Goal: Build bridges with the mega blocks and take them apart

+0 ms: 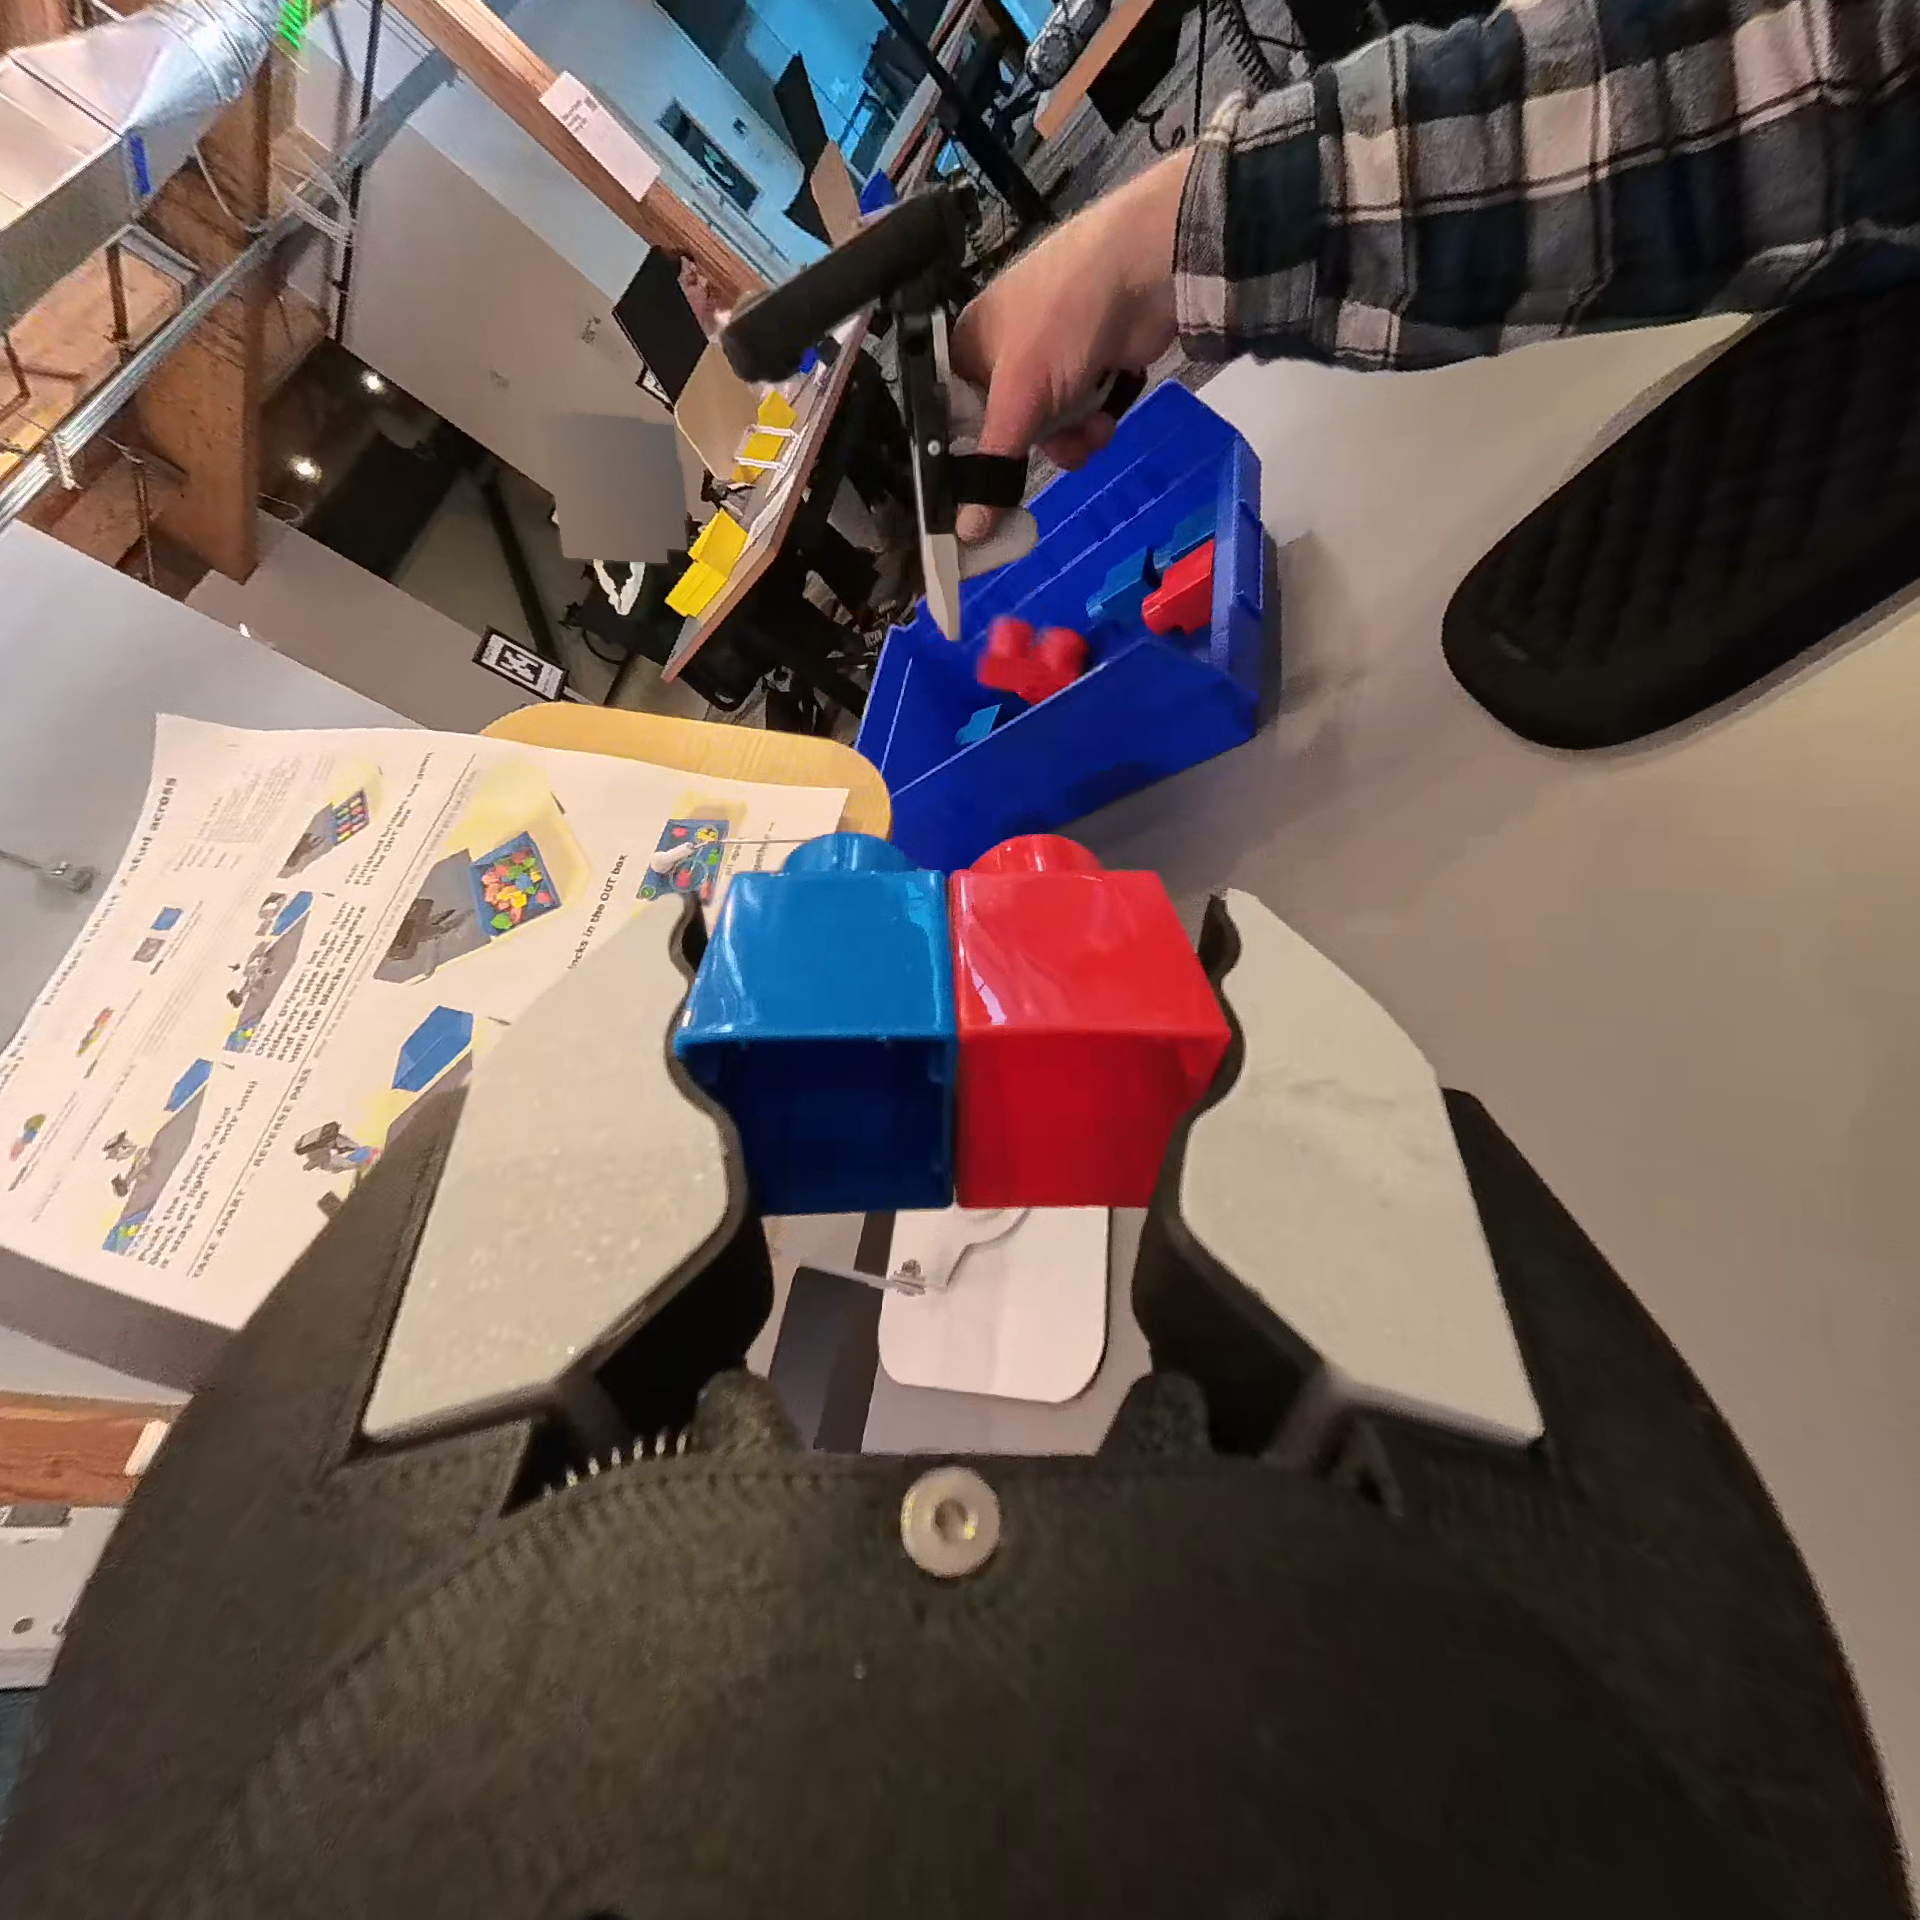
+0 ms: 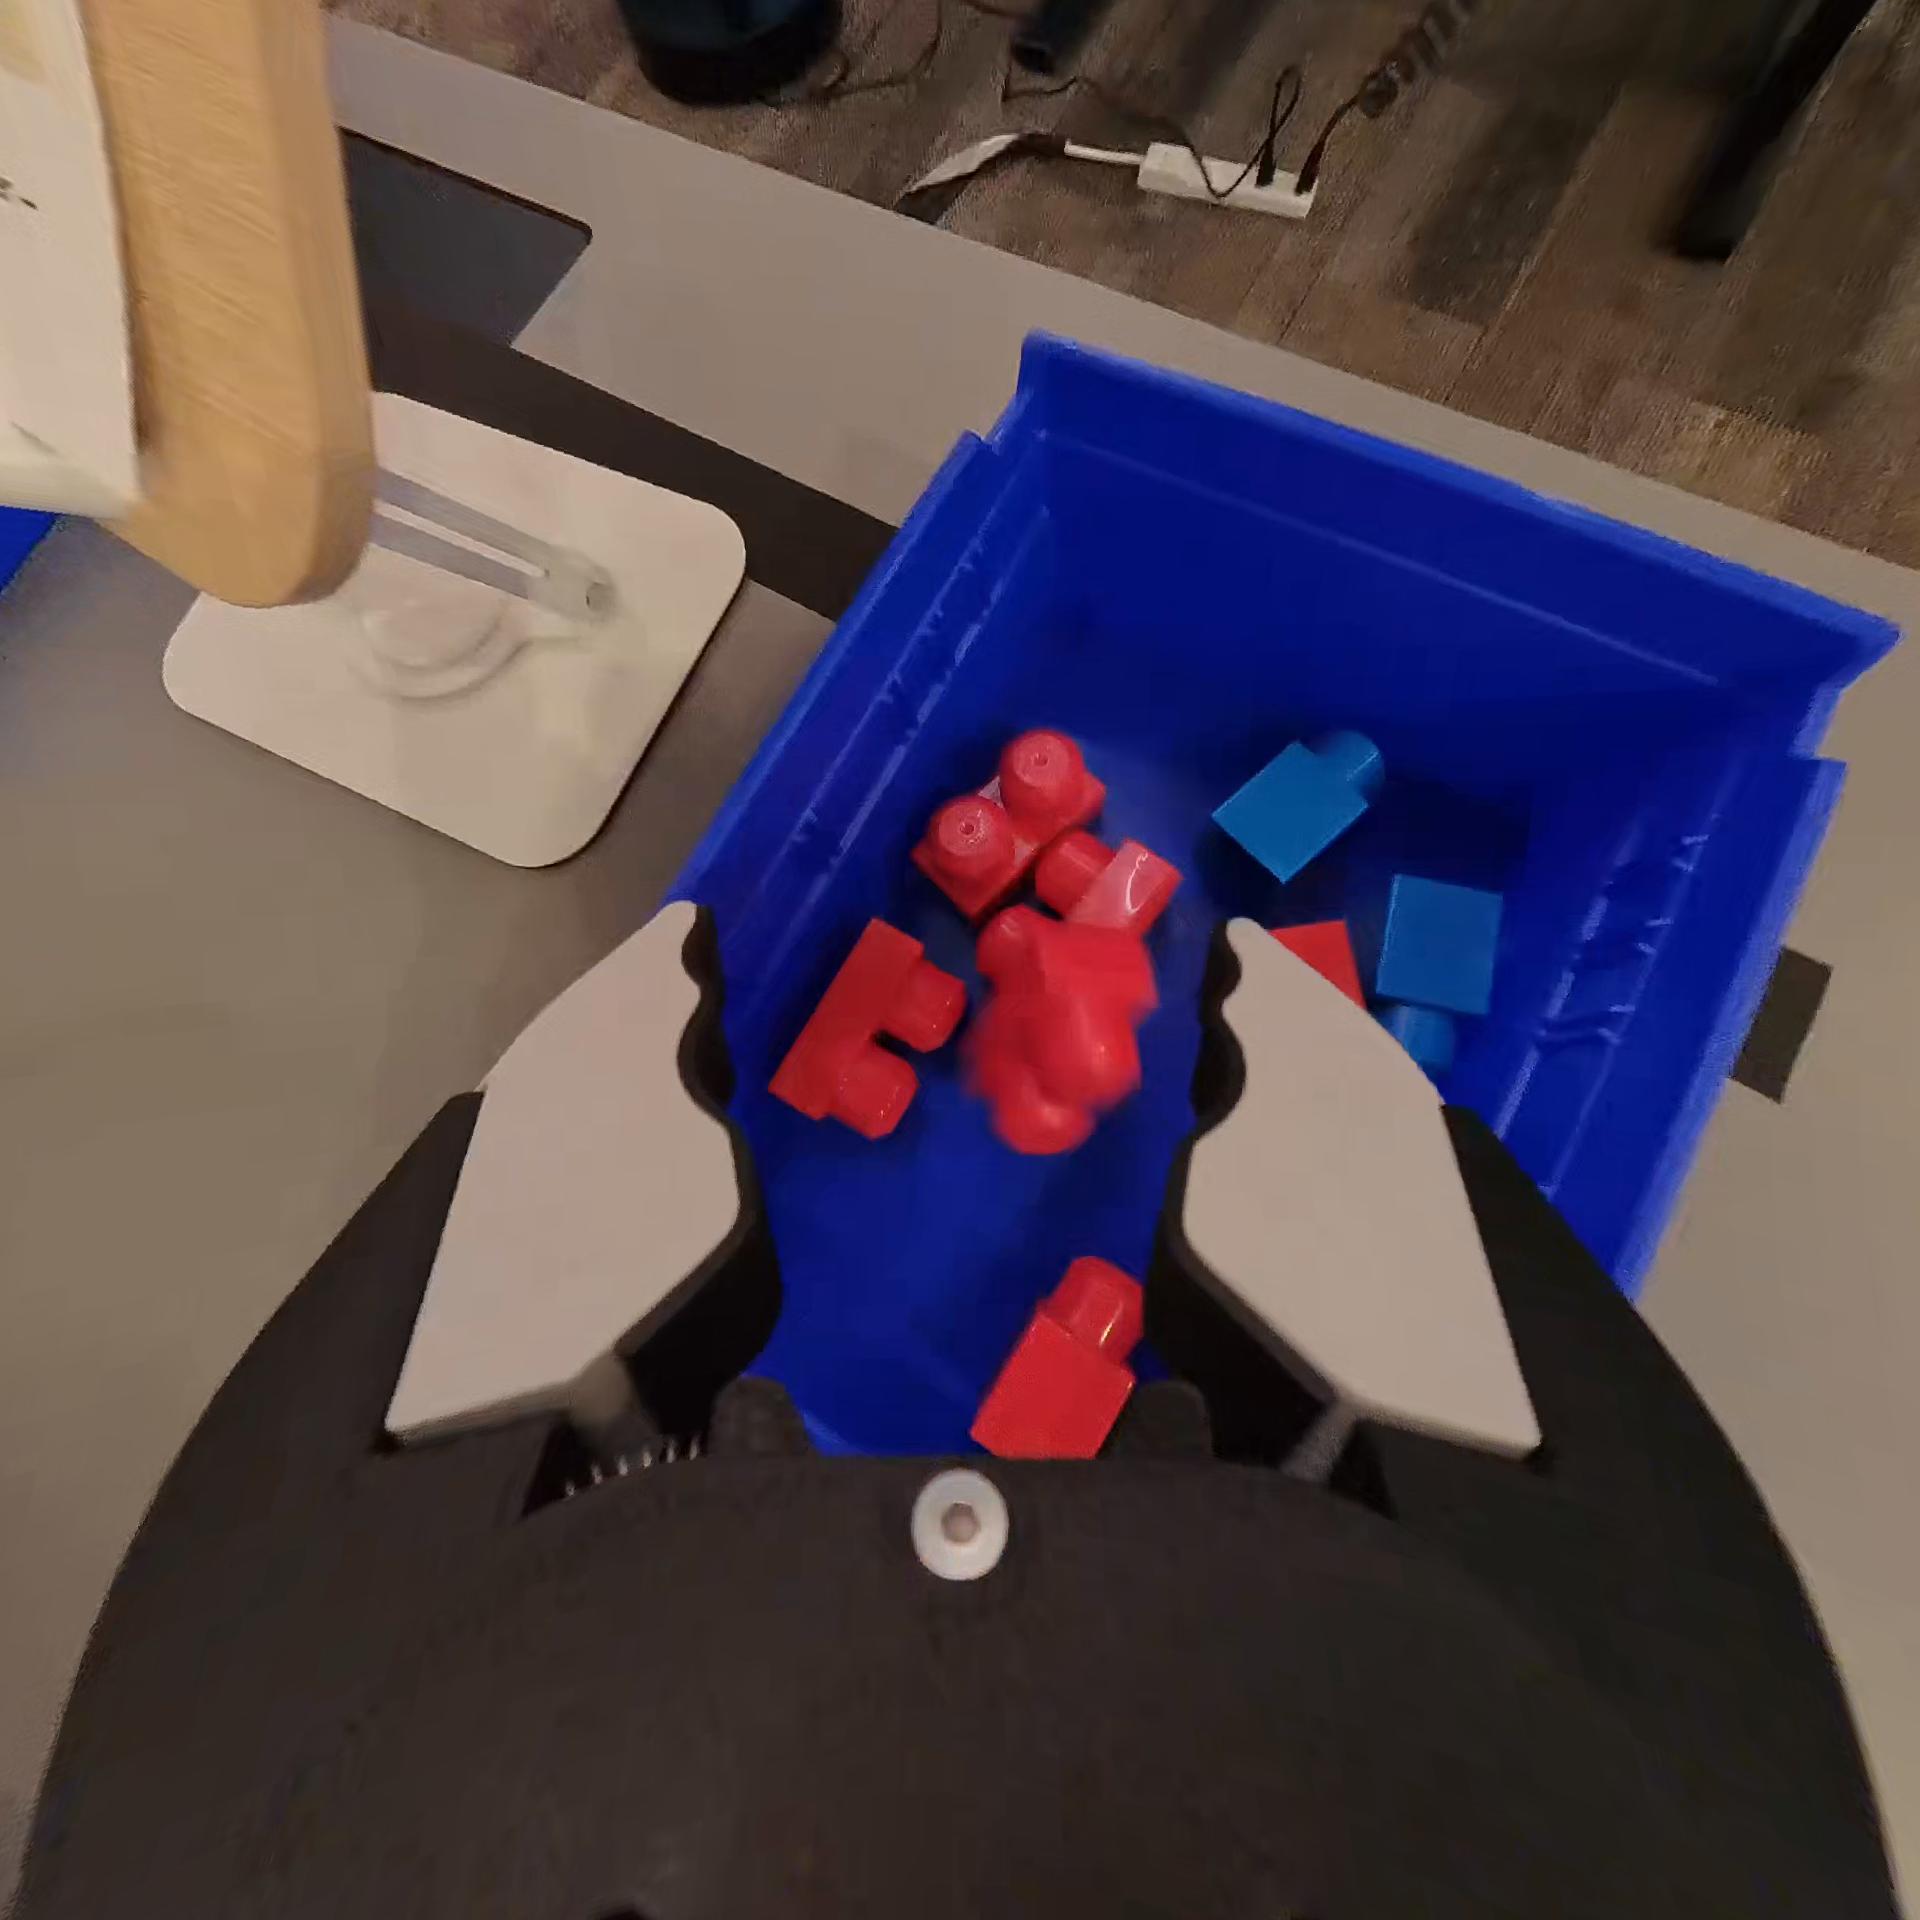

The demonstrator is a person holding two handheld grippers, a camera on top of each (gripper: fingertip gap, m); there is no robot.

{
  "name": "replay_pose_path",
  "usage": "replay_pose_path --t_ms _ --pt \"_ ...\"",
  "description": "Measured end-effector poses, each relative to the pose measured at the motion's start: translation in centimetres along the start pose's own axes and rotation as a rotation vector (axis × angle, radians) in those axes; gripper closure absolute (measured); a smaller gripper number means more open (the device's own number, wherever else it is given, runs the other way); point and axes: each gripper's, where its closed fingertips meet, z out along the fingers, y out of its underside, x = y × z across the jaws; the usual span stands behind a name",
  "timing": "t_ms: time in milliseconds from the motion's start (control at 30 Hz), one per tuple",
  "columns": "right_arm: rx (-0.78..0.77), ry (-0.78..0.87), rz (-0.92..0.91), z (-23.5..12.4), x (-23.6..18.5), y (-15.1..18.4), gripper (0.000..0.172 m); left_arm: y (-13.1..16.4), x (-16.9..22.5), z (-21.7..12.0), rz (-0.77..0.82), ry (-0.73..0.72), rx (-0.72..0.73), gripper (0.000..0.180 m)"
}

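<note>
On the grey tabletop (image 1: 1558,935), upper centre, the blue bin (image 2: 1455,582) collects dismantled blocks. My right gripper (image 2: 956,997) gapes, released above it; my left gripper (image 1: 951,997) clamps a blue block (image 1: 821,1018) and red block (image 1: 1081,1029), still to drop.

- A workshop-like lab: exposed timber beams (image 1: 208,416) and a metal duct (image 1: 104,135) run overhead, far beyond the left tongs (image 1: 951,997).
- Workbenches with yellow bins (image 1: 717,561) stand behind.
- A printed instruction sheet (image 1: 312,935) lies to their left on the grey bench (image 1: 1558,1039).
</note>
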Motion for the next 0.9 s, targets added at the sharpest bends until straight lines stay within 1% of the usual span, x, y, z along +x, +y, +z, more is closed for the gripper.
replay_pose_path --t_ms 67,100,133,167,233,300,367,433,500,533,633,667,700,733,800,900 --pt "0.058 0.004 -0.042 -1.1 -1.2 -1.4 0.085 -0.1 0.1 0.4 -0.004 -0.001 0.010 0.092" --pt "0.097 -0.042 -0.083 -1.7 -3.1 -2.4 0.083 -0.1 0.1 0.7 -0.005 -0.007 0.012 0.092" --pt "0.147 -0.138 -0.131 -2.5 -6.1 -3.5 0.084 -0.1 0.2 0.9 -0.004 -0.011 0.015 0.092" --pt "0.199 -0.273 -0.171 -3.5 -9.8 -4.5 0.088 -0.2 0.2 1.2 -0.003 -0.017 0.023 0.092" --pt "0.290 -0.621 -0.235 -5.9 -18.4 -5.6 0.092 -0.7 0.1 1.6 -0.005 -0.027 0.048 0.092" --pt "0.297 -0.946 -0.290 -8.0 -26.1 -4.9 0.089 -1.4 0.2 2.1 0.005 -0.027 0.079 0.092" --pt "0.289 -1.198 -0.286 -9.4 -31.7 -4.1 0.090 -2.2 0.5 2.6 0.020 -0.019 0.100 0.092" --pt "0.212 -1.354 -0.267 -9.2 -35.6 -2.5 0.087 -3.1 0.9 3.0 0.033 -0.008 0.124 0.092" --pt "0.166 -1.494 -0.234 -9.4 -37.9 -1.4 0.088 -3.6 1.5 3.4 0.040 0.031 0.132 0.092" --pt "0.157 -1.544 -0.209 -9.6 -38.5 -1.3 0.093 -3.8 1.7 3.5 0.043 0.048 0.141 0.092" --pt "0.084 -1.593 -0.244 -9.2 -39.5 0.3 0.103 -4.3 2.8 4.0 0.048 0.114 0.155 0.093" --pt "0.075 -1.617 -0.249 -9.4 -39.6 0.6 0.108 -4.3 3.1 4.2 0.054 0.135 0.150 0.093" --pt "0.063 -1.650 -0.263 -9.8 -39.6 0.9 0.123 -4.2 3.4 4.2 0.052 0.157 0.145 0.093" --pt "0.057 -1.648 -0.280 -9.9 -39.5 1.1 0.129 -4.1 3.4 4.2 0.052 0.171 0.140 0.093" --pt "0.070 -1.607 -0.335 -9.7 -39.5 1.3 0.131 -4.0 3.6 4.2 0.044 0.195 0.142 0.093" --pt "0.090 -1.593 -0.341 -9.6 -39.4 1.1 0.133 -4.0 3.4 4.2 0.059 0.187 0.132 0.092"
